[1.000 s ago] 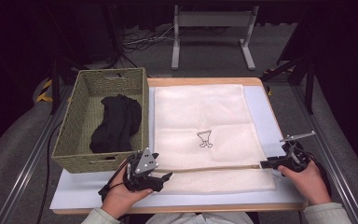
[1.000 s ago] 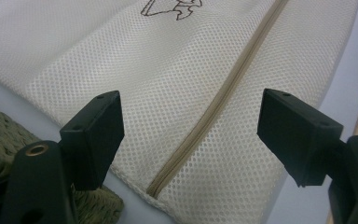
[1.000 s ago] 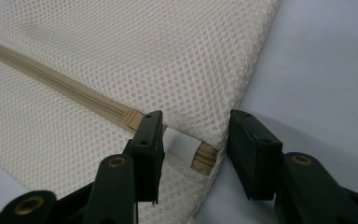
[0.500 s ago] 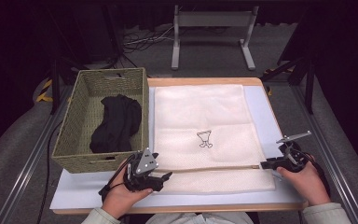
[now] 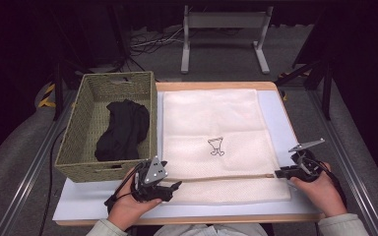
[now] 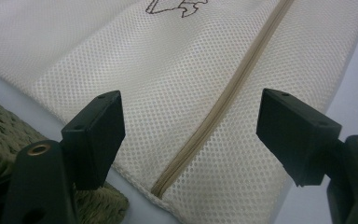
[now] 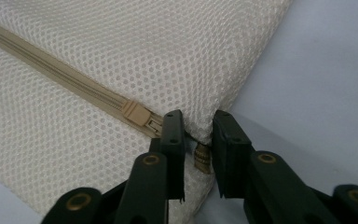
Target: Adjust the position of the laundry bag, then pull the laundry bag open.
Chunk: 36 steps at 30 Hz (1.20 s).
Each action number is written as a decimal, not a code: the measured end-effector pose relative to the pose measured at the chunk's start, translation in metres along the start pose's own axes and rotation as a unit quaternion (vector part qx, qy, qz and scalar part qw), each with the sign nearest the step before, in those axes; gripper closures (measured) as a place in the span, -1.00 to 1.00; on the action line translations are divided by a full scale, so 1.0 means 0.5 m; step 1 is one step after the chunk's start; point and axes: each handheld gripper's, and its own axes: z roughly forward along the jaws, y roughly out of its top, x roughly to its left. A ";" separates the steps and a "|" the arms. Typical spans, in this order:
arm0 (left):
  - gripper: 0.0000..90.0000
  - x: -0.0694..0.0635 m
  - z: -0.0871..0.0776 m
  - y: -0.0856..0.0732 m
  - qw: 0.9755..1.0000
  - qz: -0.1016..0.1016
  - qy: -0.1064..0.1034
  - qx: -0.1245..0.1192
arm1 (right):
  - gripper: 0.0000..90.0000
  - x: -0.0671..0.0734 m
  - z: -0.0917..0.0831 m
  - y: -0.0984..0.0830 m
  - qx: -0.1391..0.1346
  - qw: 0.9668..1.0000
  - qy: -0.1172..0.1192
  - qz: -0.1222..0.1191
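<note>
Nothing much moves since before; both hands stay put. From high up, a cream mesh bag (image 5: 216,142) lies on the worktop (image 5: 78,204) beside a woven basket (image 5: 86,123). Left claw (image 6: 191,135) gapes wide over the zipper (image 6: 223,98). Right claw (image 7: 199,128) pinches the bag's corner; the pull (image 7: 201,158) is half hidden.

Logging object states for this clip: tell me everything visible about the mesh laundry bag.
The mesh laundry bag is cream netting with a small dark outline print and a beige zipper across its near end, closed. It lies flat on the white table mat beside the wicker basket. The right claw pinches its corner by the zipper slider; the left claw hovers open.
</note>
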 end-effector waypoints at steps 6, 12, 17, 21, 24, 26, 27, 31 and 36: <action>-0.46 0.000 0.000 0.000 1.000 0.000 0.001 0.001 | 0.82 0.005 0.002 0.002 0.002 1.000 0.005 -0.004; -0.46 0.000 0.000 0.000 1.000 0.000 0.001 0.000 | 0.89 0.009 0.002 0.003 -0.001 1.000 0.007 -0.010; -0.46 0.000 -0.001 0.000 1.000 -0.002 0.000 -0.002 | 0.90 0.004 -0.005 0.001 -0.014 1.000 0.020 -0.006; -0.45 -0.001 -0.001 0.001 1.000 0.003 -0.002 -0.009 | 0.90 -0.003 -0.015 -0.001 -0.038 0.998 0.049 -0.005; -0.44 -0.001 0.000 0.002 1.000 0.002 -0.005 -0.009 | 0.90 -0.007 -0.026 -0.003 -0.066 0.995 0.076 -0.008; -0.45 0.000 0.002 0.003 1.000 0.000 -0.008 -0.011 | 0.90 -0.007 -0.033 -0.004 -0.079 0.994 0.081 -0.010; -0.44 0.000 0.002 0.003 1.000 0.000 -0.008 -0.011 | 0.90 -0.008 -0.035 -0.004 -0.083 0.993 0.084 -0.010; -0.45 -0.005 0.006 0.009 1.000 0.003 -0.012 -0.014 | 0.90 -0.010 -0.043 -0.002 -0.093 0.991 0.096 -0.010; -0.46 -0.012 0.013 0.021 1.000 0.005 -0.022 -0.020 | 0.91 -0.010 -0.062 0.004 -0.111 0.987 0.117 -0.007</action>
